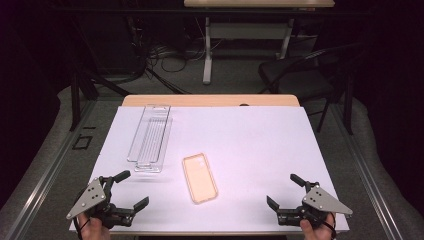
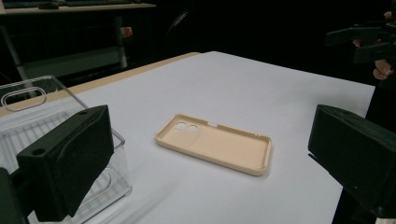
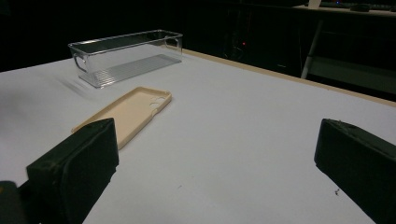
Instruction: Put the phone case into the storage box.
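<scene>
Both grippers held wide open at near edge, nothing gripped.
Left gripper (image 1: 131, 189) at near-left corner of table (image 1: 260, 135), right gripper (image 1: 284, 189) at near-right corner; jaws spread, empty. Phone case (image 1: 199, 178) lies flat, open side up, mid-table toward near edge, betw. grippers. Clear bin (image 1: 150, 137) sits w/ long side toward left edge, apart from case.

The phone case (image 1: 199, 178) is lying on the table (image 1: 260, 145), between both grippers. The clear bin (image 1: 149, 138) is sitting just behind it, leftward.
</scene>
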The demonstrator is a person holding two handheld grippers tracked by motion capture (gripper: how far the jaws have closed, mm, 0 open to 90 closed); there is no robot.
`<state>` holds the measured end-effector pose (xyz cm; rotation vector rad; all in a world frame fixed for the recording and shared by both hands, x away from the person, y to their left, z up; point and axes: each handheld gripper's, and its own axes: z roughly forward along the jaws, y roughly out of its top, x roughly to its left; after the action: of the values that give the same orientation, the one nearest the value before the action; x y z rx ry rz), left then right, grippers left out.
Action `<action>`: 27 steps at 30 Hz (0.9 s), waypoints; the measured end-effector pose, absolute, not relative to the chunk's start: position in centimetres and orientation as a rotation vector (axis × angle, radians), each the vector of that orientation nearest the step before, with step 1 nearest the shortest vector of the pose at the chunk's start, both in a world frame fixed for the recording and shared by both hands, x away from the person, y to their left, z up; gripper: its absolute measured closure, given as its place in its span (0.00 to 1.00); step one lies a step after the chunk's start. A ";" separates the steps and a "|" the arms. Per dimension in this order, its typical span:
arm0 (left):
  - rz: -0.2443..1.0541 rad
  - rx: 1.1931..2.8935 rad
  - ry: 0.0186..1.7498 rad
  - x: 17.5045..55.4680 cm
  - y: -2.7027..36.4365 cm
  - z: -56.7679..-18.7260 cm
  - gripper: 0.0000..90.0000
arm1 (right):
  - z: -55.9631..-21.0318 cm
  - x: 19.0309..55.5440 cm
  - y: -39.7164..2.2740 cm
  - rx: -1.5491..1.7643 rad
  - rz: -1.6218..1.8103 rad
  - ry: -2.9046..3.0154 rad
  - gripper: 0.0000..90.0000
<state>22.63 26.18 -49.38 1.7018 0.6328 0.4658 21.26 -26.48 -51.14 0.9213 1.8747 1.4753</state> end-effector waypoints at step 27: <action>0.400 1.790 0.737 23.6 25.3 -49.7 0.00 | -51.7 21.9 -25.5 0.926 1.420 2.001 0.00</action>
<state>23.59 25.31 -49.71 1.7898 0.7369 0.3996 21.92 -25.48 -51.70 0.9256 2.0013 1.4204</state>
